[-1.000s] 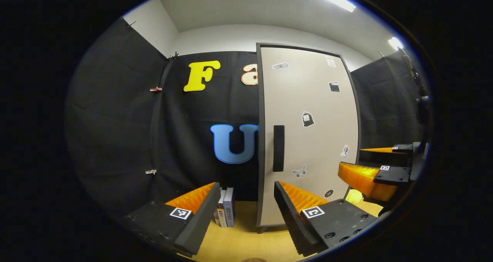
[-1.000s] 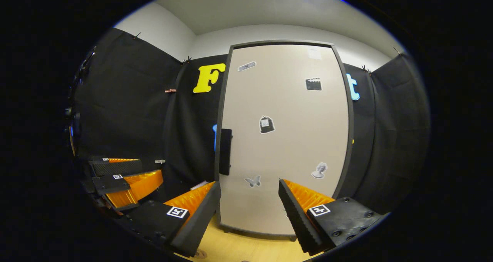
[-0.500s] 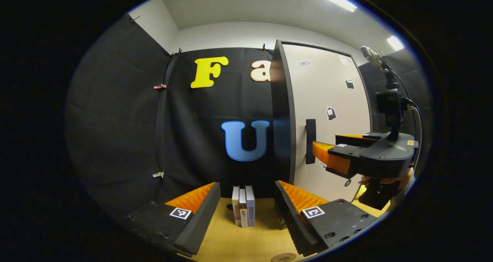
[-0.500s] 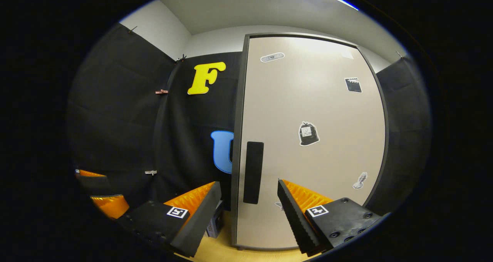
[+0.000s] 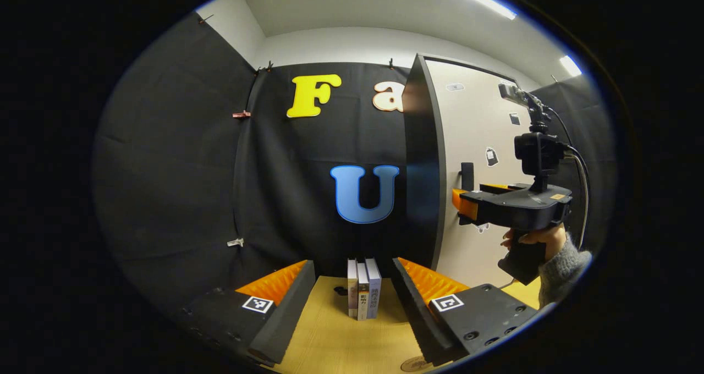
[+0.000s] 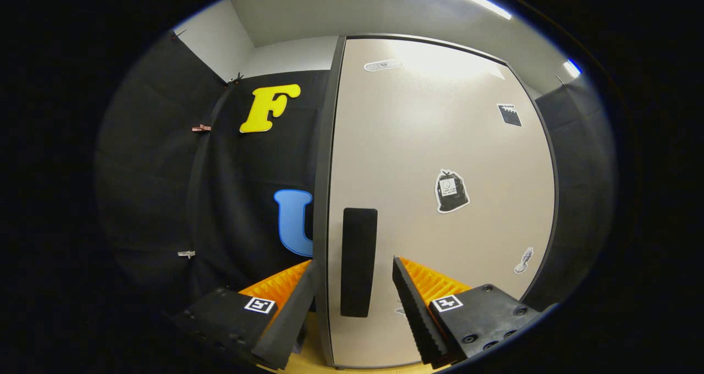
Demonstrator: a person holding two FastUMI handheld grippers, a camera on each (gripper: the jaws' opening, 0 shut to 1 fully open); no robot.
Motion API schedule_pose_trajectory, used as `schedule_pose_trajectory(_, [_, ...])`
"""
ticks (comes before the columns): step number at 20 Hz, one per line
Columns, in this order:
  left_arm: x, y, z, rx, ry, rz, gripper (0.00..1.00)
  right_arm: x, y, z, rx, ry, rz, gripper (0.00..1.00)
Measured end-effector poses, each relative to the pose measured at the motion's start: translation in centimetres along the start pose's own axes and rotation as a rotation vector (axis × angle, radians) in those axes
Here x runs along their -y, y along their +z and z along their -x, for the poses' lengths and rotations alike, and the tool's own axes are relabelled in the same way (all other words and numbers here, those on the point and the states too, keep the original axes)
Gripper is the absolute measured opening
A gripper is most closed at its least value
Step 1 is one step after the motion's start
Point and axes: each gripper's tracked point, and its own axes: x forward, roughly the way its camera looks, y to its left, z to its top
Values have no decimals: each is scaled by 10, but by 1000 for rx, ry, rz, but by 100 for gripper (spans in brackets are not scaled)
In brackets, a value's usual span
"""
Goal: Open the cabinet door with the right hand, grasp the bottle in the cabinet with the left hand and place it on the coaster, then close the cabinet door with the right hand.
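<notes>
Biggest thing here is the cabinet (image 6: 440,198), tall and pale with a dark frame, and its door (image 6: 429,143) is closed flat with a handful of little stickers on it. It stands on the wooden worktop (image 5: 335,335), and from my left hand-held gripper view I see it from the side with its dark side panel facing me. No idea where exactly the bottle sits, since the door hides whatever is inside. The dark vertical handle (image 6: 358,261) runs down the door's left edge, and my right hand-held gripper (image 6: 352,286) is right up at it, fingers apart with the handle in the gap between them; I can't tell if either finger is actually touching it. In the left hand-held gripper view that same right hand-held gripper (image 5: 461,203) shows from the side, tips near the handle (image 5: 467,176), with my hand (image 5: 531,242) in a grey sleeve wrapped around its grip. My left hand-held gripper (image 5: 352,302) hangs back over the worktop, fingers spread wide and holding nothing. Between them, further off, three books (image 5: 363,289) stand upright just left of the cabinet. Smallest bit: the coaster (image 5: 411,364), a round edge poking in at the bottom on the worktop.
</notes>
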Motion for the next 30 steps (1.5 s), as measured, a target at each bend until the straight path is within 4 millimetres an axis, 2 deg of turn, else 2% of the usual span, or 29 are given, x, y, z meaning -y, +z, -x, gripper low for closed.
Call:
schedule_pose_trajectory(1, [-3, -1, 1, -4, 4, 2, 89, -2, -1, -4, -1, -7, -1, 87])
schedule_pose_trajectory(3, [-7, -3, 0, -8, 12, 3, 89, -2, -3, -12, -3, -22, -6, 76])
schedule_pose_trajectory(5, [-10, -2, 2, -4, 19, 4, 89, 4, -6, -17, -21, -64, -17, 64])
schedule_pose_trajectory(6, [-11, -2, 2, -3, 23, 3, 89, 3, -9, -19, -36, -66, -30, 53])
schedule_pose_trajectory(8, [-14, -2, 2, -3, 29, 0, 89, 3, -12, -26, -48, -75, -45, 42])
schedule_pose_trajectory(9, [-15, -1, 3, -3, 32, 0, 89, 3, -8, -24, -42, -78, -38, 43])
schedule_pose_trajectory(10, [-15, -2, 4, -4, 33, 2, 89, 4, -9, -22, -43, -82, -25, 31])
schedule_pose_trajectory(11, [-15, -1, 5, -6, 32, 2, 89, 4, -8, -24, -38, -85, -13, 24])
schedule_pose_trajectory(12, [-15, -2, 6, -8, 31, -1, 89, 5, -7, -22, -47, -88, -10, 29])
schedule_pose_trajectory(13, [-16, 0, 9, -7, 32, -6, 89, 4, -10, -23, -59, -79, -4, 19])
schedule_pose_trajectory(15, [-18, 4, 14, 1, 39, -13, 89, 6, -13, -23, -80, -73, -9, 19])
schedule_pose_trajectory(16, [-19, 5, 16, 7, 41, -15, 89, 5, -8, -15, -71, -64, -1, 6])
schedule_pose_trajectory(18, [-19, 8, 16, 11, 39, -16, 89, 4, -8, -9, -85, -42, -8, 6])
schedule_pose_trajectory(21, [-7, 10, 25, 15, 17, -13, 89, 4, -3, 21, -90, 7, -16, 6])
schedule_pose_trajectory(23, [5, 14, 31, 23, -7, -14, 89, 9, -1, 41, -93, 33, -21, 8])
schedule_pose_trajectory(27, [38, 21, 33, 47, -95, -7, 89, 24, 10, 89, -96, 65, -30, 6])
schedule_pose_trajectory(30, [66, 26, 33, 56, -171, 4, 89, 39, 15, 115, -106, 70, -30, 6])
